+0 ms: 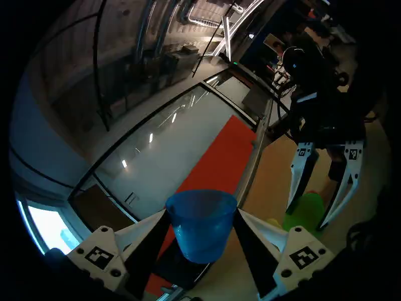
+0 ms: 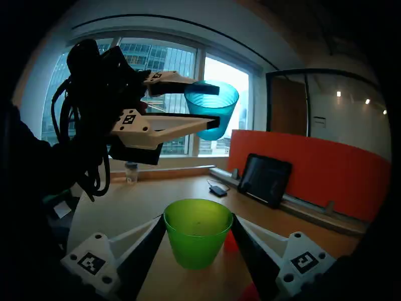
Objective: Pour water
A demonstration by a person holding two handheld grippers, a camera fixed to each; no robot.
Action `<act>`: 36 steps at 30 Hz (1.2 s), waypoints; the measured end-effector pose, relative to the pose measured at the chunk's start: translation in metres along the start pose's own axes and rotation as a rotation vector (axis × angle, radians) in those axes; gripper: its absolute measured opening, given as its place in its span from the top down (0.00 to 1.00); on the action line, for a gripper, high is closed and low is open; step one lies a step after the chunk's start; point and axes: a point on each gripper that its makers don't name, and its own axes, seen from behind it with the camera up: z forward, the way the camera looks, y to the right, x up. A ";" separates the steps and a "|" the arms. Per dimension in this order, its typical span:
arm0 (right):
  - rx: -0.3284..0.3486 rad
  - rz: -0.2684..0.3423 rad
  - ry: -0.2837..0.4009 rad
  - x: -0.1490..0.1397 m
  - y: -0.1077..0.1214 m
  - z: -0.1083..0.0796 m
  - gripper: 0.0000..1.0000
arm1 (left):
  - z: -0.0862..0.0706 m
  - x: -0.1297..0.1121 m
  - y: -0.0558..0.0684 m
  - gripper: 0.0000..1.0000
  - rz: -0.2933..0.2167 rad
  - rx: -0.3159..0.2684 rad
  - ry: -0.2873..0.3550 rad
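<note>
A translucent blue cup sits between the fingers of my left gripper, which is shut on it. In the right gripper view the left gripper holds the blue cup high up and roughly upright, above and beyond the green cup. My right gripper is shut on the green cup, held low over the wooden desk. In the left gripper view the right gripper is off to the right with the green cup between its fingers. I cannot tell whether either cup holds water.
A dark tablet leans against an orange partition along the desk's right side. A small dark device lies in front of it. A small jar stands on the window sill. Something red lies beneath the green cup.
</note>
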 end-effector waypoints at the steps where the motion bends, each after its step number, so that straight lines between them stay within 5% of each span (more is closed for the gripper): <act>1: 0.000 0.000 -0.001 0.000 0.000 0.000 0.06 | 0.000 0.000 0.000 0.15 0.007 -0.001 0.000; 36: 0.004 -0.003 0.005 0.000 0.000 0.005 0.07 | 0.003 0.020 -0.002 0.14 0.214 0.023 0.025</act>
